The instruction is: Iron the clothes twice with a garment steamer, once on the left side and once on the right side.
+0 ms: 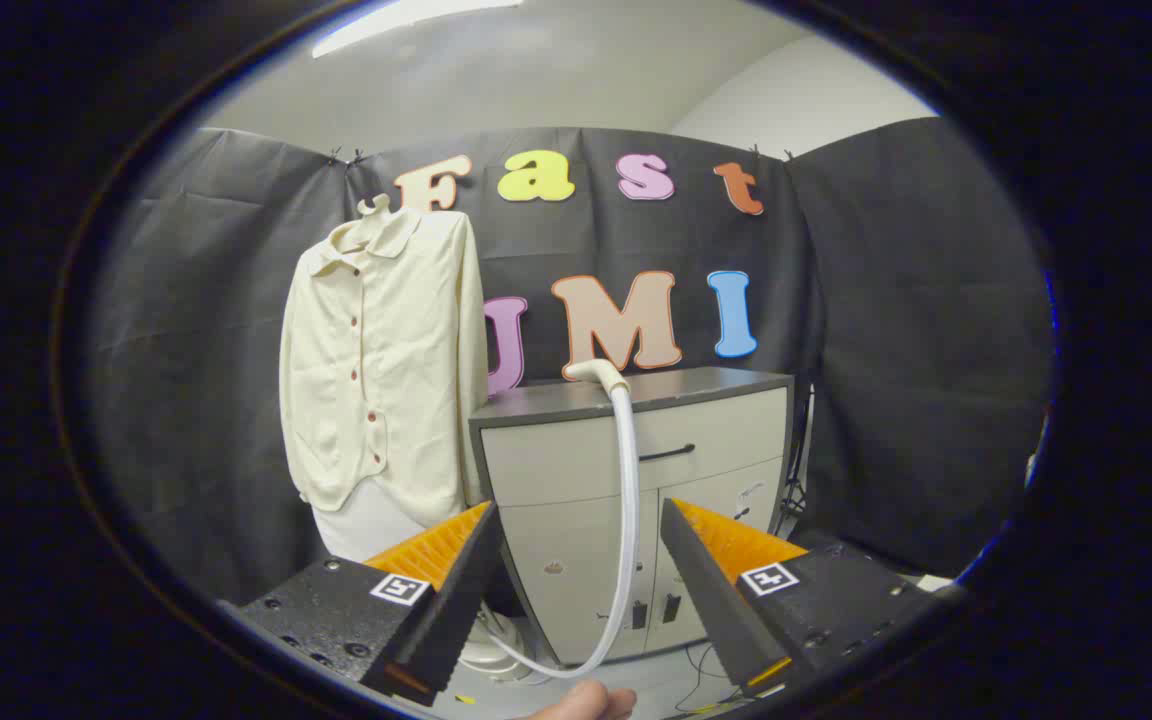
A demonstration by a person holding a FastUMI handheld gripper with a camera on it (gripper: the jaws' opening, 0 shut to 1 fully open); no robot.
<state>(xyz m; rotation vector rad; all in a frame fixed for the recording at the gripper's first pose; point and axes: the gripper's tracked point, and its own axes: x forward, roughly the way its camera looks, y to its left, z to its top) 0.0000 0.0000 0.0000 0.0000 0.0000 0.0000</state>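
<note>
Here, gripper point(581, 515) w/ fingers spread wide, holding nothing, aimed at a grey cabinet point(636, 480). Ahead between the fingers: white steamer hose point(624, 520) drooping from steamer head point(596, 372) resting on cabinet top. Left of cabinet, just beside it: cream shirt point(381, 370) on hanger, buttoned, against black cloth wall point(896, 330); a fingertip point(586, 702) below the hose loop.

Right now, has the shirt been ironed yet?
Not that I can tell. The cream shirt hangs on its hanger beside the cabinet. The steamer head rests on the cabinet top, untouched. The gripper fingers are open, holding nothing. Both sides remain.
</note>
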